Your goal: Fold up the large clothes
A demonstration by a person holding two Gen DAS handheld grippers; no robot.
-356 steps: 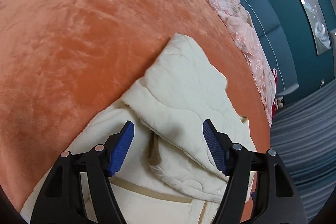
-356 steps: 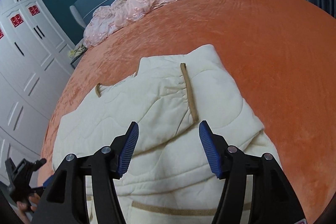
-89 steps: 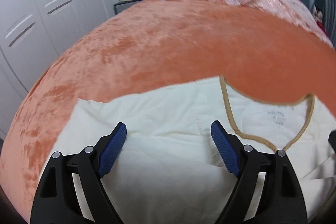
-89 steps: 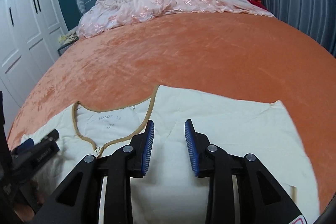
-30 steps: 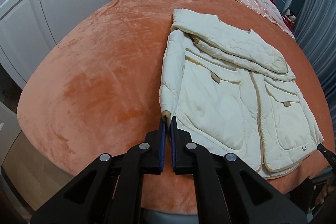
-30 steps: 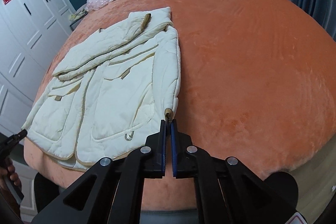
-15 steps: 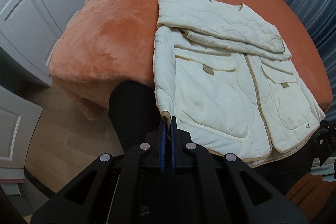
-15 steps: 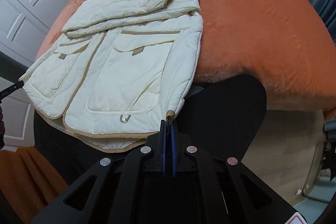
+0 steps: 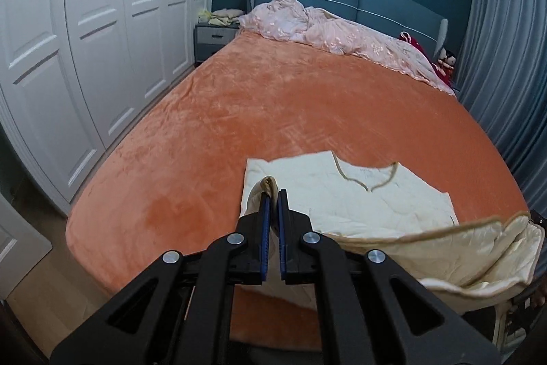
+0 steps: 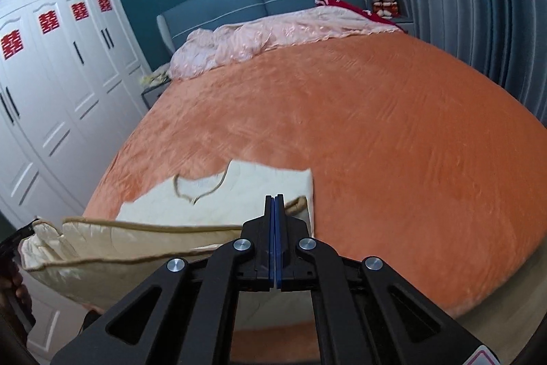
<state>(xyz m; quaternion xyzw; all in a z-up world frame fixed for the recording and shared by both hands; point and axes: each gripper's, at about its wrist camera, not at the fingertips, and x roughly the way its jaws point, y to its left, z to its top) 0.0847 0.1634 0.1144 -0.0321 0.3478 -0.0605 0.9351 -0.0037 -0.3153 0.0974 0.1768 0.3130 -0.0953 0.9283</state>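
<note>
Here, left gripper (image 9: 271,194) and right gripper (image 10: 274,199) clamped on cream jacket (image 9: 359,197), orange bedspread (image 9: 273,105), pink quilt (image 9: 342,33) beyond.

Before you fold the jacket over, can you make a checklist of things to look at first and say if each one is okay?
1. Left gripper holding a corner of the jacket: ok, the tan-trimmed hem sits pinched between its blue pads.
2. Right gripper holding the other corner: ok, jaws shut with the trim bunched right at the tips.
3. Hem lifted between the two grippers: ok, it hangs off the bed.
4. Collar end lying flat: ok, the neckline is spread on the orange cover.
5. Room ahead to lay the fold: ok, bare orange cover up to the pink blanket.
6. Sleeves tucked neatly: cannot tell, they are hidden.
</note>
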